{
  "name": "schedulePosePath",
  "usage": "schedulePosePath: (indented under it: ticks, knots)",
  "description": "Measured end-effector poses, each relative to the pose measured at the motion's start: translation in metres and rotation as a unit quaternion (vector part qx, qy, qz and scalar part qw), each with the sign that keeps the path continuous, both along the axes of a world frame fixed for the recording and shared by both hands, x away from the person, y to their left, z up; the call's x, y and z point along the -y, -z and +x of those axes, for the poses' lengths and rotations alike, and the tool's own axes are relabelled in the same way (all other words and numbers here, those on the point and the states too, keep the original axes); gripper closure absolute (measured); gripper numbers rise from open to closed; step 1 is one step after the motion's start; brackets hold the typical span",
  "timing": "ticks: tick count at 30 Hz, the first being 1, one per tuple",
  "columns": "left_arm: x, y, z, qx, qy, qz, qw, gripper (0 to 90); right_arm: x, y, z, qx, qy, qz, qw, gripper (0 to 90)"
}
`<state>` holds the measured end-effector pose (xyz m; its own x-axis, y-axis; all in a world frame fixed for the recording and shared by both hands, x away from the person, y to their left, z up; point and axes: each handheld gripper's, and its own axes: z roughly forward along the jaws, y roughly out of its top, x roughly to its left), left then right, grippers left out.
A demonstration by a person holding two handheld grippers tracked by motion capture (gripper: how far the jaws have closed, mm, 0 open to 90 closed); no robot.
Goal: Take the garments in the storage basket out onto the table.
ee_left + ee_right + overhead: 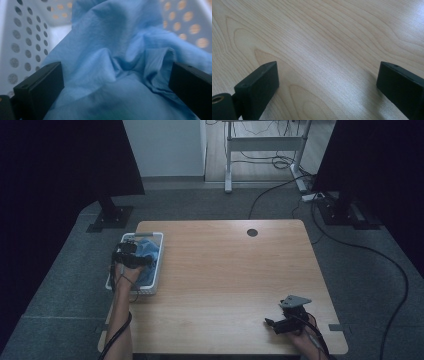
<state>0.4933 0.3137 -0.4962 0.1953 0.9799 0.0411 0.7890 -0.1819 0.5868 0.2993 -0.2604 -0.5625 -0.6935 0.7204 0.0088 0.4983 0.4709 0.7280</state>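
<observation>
A white perforated basket (156,260) stands at the table's left edge with a crumpled light-blue cloth (148,251) in it. My left gripper (126,251) hangs over the basket, reaching down into it. In the left gripper view the blue cloth (117,62) bulges up between the two black jaws, which stand wide apart, and the basket's holed walls (27,42) rise behind. My right gripper (272,322) rests low over the table's front right part. In the right gripper view its jaws are spread wide over bare wood (324,50) with nothing between them.
The wooden table (235,275) has a round cable hole (252,232) near its far edge. Beyond it are a desk frame (262,145), floor cables (300,185) and two dark stand bases (110,217) on grey carpet.
</observation>
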Motion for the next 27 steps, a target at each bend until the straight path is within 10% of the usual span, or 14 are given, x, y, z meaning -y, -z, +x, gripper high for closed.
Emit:
schedulePosePath:
  ticks: [11, 20, 27]
  knots:
    - [0.002, 0.026, 0.025, -0.086, -0.005, -0.014, 0.9962, 0.0, 0.000, 0.000, 0.000, 0.000, 0.000, 0.000, 1.0000, 4.3]
    - [0.009, 0.030, 0.029, -0.098, -0.004, -0.006, 0.9952, 0.0, 0.000, 0.000, 0.000, 0.000, 0.000, 0.000, 1.0000, 4.3]
    - [0.015, 0.018, 0.027, -0.109, 0.006, -0.016, 0.9939, 33.3, 0.000, 0.000, 0.000, 0.000, 0.000, 0.000, 1.0000, 4.3]
